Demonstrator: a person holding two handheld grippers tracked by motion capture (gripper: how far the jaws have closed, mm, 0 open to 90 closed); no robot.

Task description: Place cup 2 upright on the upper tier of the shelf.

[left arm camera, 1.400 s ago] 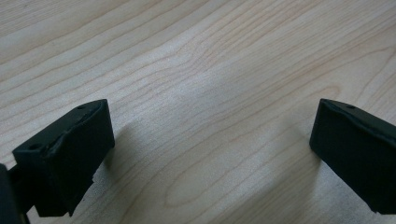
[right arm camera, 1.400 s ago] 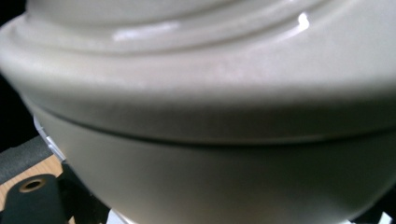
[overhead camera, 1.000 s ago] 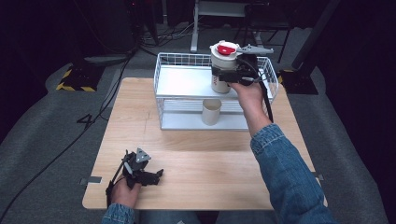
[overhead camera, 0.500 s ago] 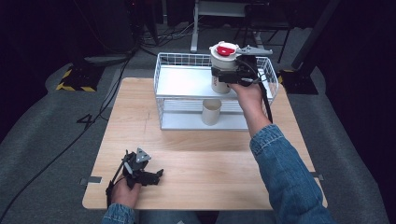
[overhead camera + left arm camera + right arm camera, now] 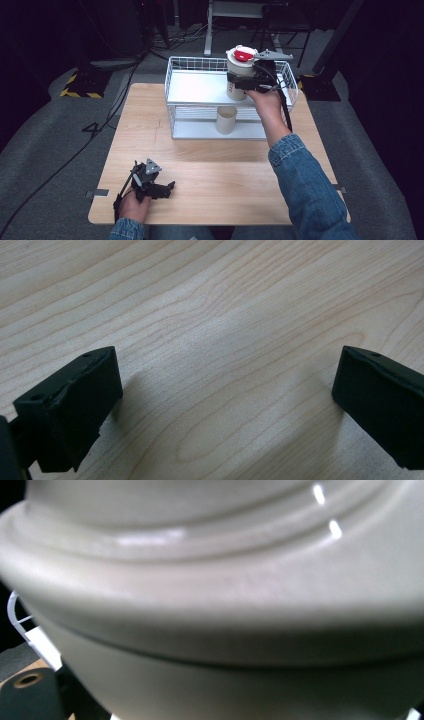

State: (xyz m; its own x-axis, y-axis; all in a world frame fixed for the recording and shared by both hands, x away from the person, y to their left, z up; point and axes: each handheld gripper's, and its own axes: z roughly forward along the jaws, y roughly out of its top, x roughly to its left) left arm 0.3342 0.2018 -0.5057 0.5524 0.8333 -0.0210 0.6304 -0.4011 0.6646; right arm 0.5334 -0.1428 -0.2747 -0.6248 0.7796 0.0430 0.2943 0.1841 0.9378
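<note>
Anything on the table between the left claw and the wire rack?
No. In the high view the table is bare wood from the left claw up to the rack; the small cup stands on the rack's lower shelf.

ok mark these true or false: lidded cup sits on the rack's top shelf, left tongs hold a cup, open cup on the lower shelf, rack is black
1. The lidded cup with its red-marked lid is at the top shelf of the rack, at the right tongs. True.
2. The left tongs hold a cup. False: they rest open on the bare wooden table.
3. An open cup stands on the lower shelf. True.
4. The rack is black. False: it is white wire.
</note>
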